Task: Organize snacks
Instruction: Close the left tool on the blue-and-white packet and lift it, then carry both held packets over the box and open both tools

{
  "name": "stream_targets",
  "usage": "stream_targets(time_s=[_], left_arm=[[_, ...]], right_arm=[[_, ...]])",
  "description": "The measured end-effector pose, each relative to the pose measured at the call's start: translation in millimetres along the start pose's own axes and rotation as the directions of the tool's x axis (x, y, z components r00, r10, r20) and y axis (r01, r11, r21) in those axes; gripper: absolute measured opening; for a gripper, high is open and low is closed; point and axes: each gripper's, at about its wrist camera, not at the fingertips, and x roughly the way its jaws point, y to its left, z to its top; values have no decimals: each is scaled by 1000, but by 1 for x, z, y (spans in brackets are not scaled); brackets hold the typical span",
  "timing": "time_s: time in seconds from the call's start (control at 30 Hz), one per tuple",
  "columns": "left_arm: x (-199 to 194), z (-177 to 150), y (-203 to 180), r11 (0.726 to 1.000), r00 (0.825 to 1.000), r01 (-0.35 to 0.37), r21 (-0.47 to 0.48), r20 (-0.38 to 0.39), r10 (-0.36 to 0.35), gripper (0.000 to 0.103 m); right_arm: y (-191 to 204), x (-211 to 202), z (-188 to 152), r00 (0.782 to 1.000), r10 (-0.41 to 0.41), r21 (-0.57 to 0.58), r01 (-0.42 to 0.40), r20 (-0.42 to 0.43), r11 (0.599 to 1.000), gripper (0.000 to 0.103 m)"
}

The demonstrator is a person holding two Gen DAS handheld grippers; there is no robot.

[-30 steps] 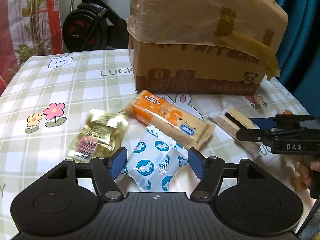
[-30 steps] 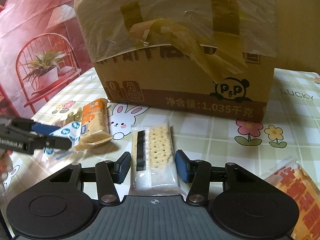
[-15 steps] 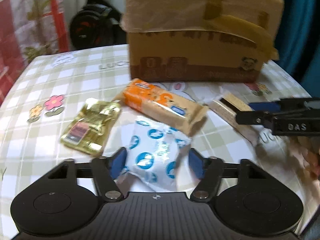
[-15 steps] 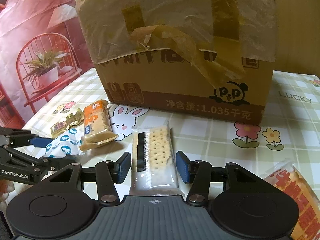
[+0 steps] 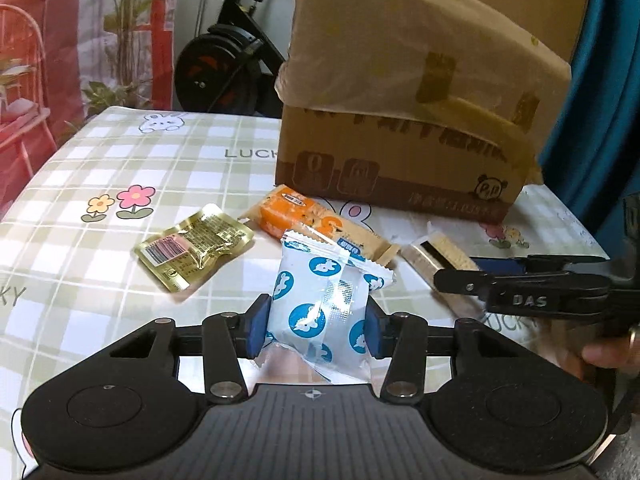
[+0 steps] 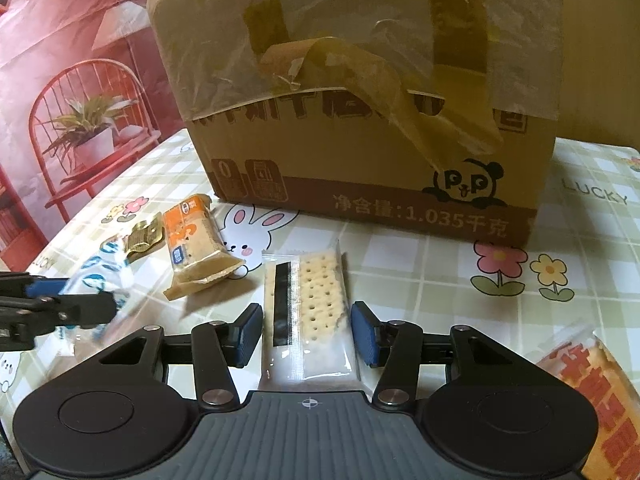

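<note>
Left gripper (image 5: 316,330) pinches blue-white pouch (image 5: 320,304), frame centre. Right gripper (image 6: 306,334), jaws spread, straddles cracker pack (image 6: 308,312), lower centre, not clamped.

the tablecloth (image 5: 60,184) is a pale green and white check printed with pink and yellow flowers, white rabbits and grey "lucky" lettering. the snack packet (image 5: 320,312) is white with round blue rabbit badges. the foil sachet (image 5: 192,252) is gold with a pink barcode patch. the cracker bar (image 6: 192,240) is orange fading to tan, with a small blue label. the soda cracker pack (image 6: 308,300) is clear, showing cream dotted biscuits beside a black stripe. the cardboard box (image 6: 360,128) is tan with a brown band, pale print and a black panda. both grippers' pads (image 6: 364,334) are blue on black bodies.
</note>
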Motion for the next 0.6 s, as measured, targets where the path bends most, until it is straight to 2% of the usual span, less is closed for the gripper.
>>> stream_targets(time_s=[0.1,0.17,0.27,0.43,0.6], left_arm=[[-5,0,1,1000,1000,-7,-22,6,7,50],[-8,1,2,999,1000,-11,-33,9,11,50],[-13,3,3,999,1000,-23,-38,19,24,50],[-22,16,3,999,998,-23,-27,63,25,49],[-43,52,-2,1000,985,-22,-3,173,22,50]], right_arm=[[5,5,4,1000,-21,-48,20,-17,999,46],[8,5,6,999,-36,-78,34,-27,996,42],[9,-2,5,999,-20,-94,18,-28,995,42],[11,-39,6,995,20,-119,-8,96,993,42],[8,-81,28,971,50,-159,-13,233,987,42]])
